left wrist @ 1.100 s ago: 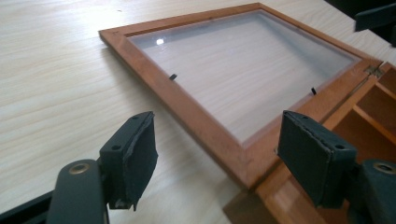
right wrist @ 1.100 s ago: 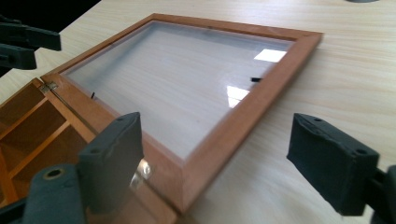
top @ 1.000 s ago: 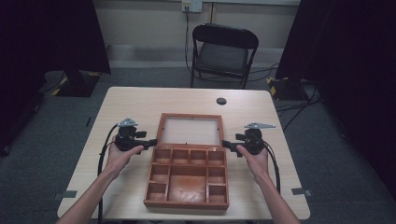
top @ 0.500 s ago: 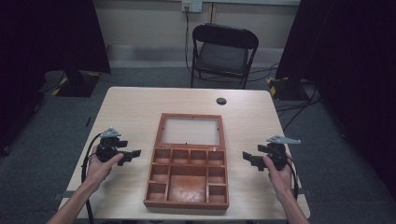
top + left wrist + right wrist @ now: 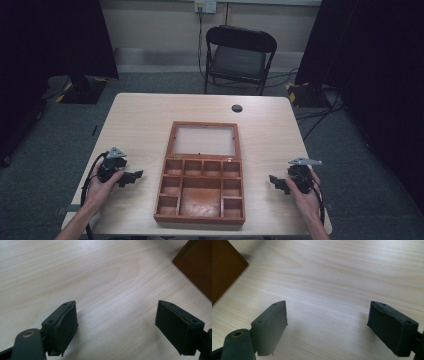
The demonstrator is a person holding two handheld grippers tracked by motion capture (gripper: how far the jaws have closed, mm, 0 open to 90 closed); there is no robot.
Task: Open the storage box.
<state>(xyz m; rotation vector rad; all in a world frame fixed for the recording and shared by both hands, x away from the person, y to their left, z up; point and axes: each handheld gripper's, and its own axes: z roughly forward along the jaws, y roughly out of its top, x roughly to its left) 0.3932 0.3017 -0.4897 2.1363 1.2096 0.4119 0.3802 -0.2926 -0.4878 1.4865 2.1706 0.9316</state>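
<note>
You are now holding both grippers away from the wooden box [image 5: 201, 172], which is lying open in the middle of the worktop [image 5: 145, 120] with its lid folded flat behind the compartments. A second ago both were touching its sides; now the left gripper [image 5: 134, 176] and the right gripper [image 5: 274, 181] are resting well apart from it, near the front corners. Both are released and grasping nothing, the left one having just been opening further. I judge the opening step is finished.
</note>
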